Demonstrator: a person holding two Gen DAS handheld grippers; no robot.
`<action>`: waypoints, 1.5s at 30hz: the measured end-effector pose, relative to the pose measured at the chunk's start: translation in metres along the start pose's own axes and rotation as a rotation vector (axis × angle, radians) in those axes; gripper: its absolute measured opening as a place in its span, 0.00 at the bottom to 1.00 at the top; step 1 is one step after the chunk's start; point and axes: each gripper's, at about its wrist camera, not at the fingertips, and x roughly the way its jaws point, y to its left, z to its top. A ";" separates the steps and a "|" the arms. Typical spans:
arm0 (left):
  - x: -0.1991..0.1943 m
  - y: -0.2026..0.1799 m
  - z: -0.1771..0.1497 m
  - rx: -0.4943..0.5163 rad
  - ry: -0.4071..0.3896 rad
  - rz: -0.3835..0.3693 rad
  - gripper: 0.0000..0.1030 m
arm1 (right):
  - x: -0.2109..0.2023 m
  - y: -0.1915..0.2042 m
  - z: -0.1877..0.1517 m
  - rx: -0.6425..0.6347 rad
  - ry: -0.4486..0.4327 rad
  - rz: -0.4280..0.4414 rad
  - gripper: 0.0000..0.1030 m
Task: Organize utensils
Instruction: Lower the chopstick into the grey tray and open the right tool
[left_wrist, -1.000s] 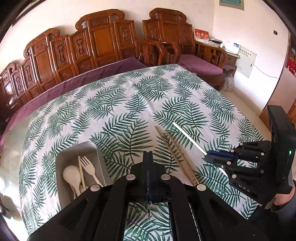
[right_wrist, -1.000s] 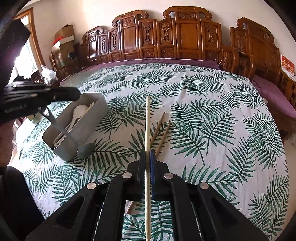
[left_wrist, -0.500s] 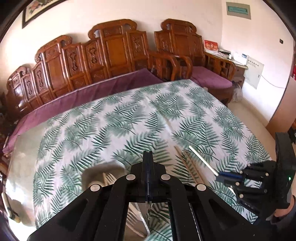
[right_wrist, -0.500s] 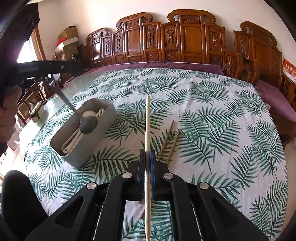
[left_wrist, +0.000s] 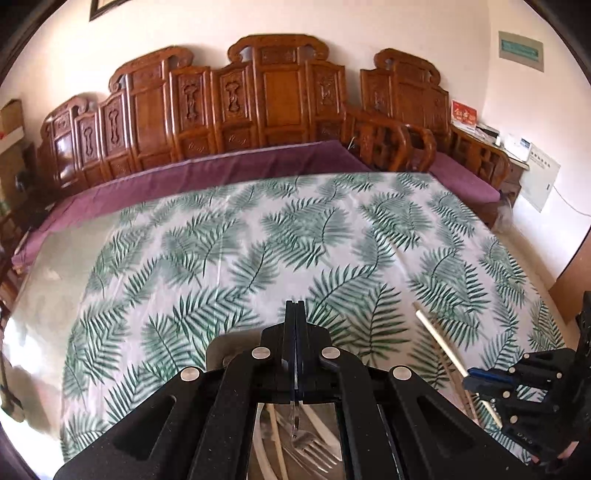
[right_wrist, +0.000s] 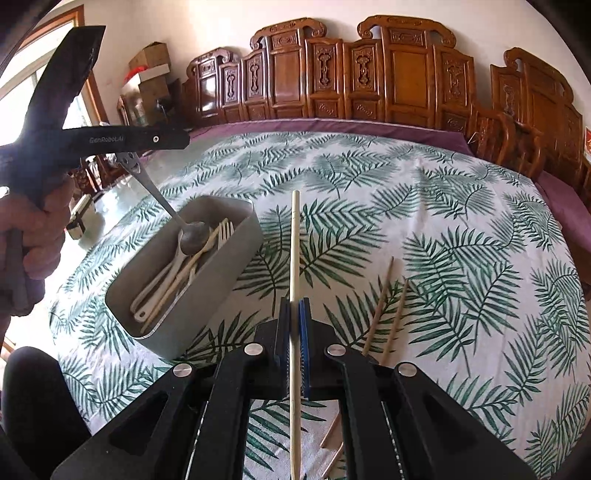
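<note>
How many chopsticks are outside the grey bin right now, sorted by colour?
Pale chopstick: 1, clamped in the right hand-held gripper
Brown chopsticks: 2, lying side by side on the leaf-print tablecloth
Total: 3

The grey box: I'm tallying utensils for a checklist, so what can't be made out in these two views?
- Left wrist view: the box is mostly hidden by the left gripper.
- Right wrist view: the pale utensils overlap, so no sure count.
- Right wrist view: the two brown chopsticks run behind the right gripper; near ends hidden.
</note>
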 end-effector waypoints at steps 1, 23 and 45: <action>0.004 0.001 -0.006 -0.004 0.006 0.002 0.00 | 0.002 0.000 -0.001 -0.004 0.004 -0.003 0.06; 0.010 0.005 -0.079 -0.049 0.068 0.048 0.00 | -0.008 0.016 -0.005 0.000 0.000 0.049 0.06; -0.018 0.079 -0.087 -0.169 0.045 0.085 0.42 | 0.050 0.089 0.060 0.162 -0.031 0.248 0.06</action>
